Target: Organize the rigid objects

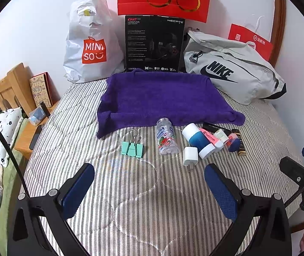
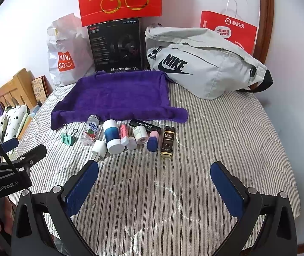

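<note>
At centre frame, your left tool (image 1: 149,183) and right tool (image 2: 154,181) gaped empty; the light, slippery mint bottle (image 1: 166,137) wanted gripping mid-body.

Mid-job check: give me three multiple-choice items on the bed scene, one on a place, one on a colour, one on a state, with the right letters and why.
1. Where does the binder clip lie?
A. on the purple towel
B. on the striped cover, at the left end of the row of small items
C. inside the grey Nike bag

2. What colour is the binder clip?
A. mint green
B. red
C. black

3. How do the jaws of the left gripper and right gripper stand?
A. both shut on an item
B. left open, right shut
C. both open and empty

Answers: 1 B, it rests on the stripes left of the clear candy bottle, off the towel. 2 A, its body is mint green with silver wire handles. 3 C, each pair stands wide apart with only bedcover between.
</note>
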Demonstrator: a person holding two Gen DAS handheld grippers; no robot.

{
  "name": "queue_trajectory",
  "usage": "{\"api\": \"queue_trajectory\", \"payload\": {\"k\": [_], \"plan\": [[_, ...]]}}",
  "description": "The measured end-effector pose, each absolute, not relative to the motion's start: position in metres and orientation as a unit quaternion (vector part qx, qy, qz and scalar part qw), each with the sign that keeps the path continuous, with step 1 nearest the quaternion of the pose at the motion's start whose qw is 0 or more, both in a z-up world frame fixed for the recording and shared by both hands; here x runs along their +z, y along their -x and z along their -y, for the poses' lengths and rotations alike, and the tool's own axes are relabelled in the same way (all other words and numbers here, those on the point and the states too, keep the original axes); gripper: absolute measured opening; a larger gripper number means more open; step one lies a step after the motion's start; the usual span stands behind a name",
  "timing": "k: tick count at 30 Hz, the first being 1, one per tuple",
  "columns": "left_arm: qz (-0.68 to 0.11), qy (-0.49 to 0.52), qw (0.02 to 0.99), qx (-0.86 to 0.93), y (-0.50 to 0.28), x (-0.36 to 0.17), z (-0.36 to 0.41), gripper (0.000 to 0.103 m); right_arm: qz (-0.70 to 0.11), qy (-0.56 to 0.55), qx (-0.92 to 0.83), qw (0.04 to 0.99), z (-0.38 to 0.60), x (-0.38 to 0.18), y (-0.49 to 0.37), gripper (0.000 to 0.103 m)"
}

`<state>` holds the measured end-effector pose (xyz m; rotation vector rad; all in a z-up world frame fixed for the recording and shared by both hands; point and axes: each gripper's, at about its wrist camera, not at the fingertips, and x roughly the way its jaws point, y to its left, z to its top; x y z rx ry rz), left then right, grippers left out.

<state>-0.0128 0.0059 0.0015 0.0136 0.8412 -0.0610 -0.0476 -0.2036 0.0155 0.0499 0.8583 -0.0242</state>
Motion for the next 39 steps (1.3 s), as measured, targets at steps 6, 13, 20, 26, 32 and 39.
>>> {"api": "queue_trajectory", "payload": {"k": [6, 13, 20, 26, 32, 39], "plan": [[-0.411, -0.008, 0.911, -0.029, 0.0131, -0.0008, -0.0057, 0.103, -0.417, -0.023, -0.012, 0.909, 0.2030, 0.0147, 0.0479, 0.103], [-0.410, -0.006, 0.912, -0.029, 0.0129, -0.0002, -0.0068, 0.103, -0.418, -0.022, -0.012, 0.908, 0.2029, 0.0151, 0.0476, 0.103], [-0.412, -0.007, 0.911, -0.028, 0.0128, -0.0008, -0.0080, 0.103, -0.416, -0.022, -0.009, 0.909, 0.2021, 0.0160, 0.0493, 0.103], [-0.413, -0.007, 0.910, -0.027, 0.0127, -0.0012, -0.0084, 0.103, -0.416, -0.022, -0.009, 0.909, 0.2022, 0.0157, 0.0494, 0.103], [-0.414, -0.006, 0.910, -0.025, 0.0124, -0.0014, -0.0104, 0.103, -0.416, -0.022, -0.010, 0.909, 0.2022, 0.0161, 0.0491, 0.103], [-0.414, -0.007, 0.910, -0.024, 0.0124, -0.0017, -0.0113, 0.103, -0.416, -0.022, -0.010, 0.909, 0.2020, 0.0160, 0.0491, 0.103]]}}
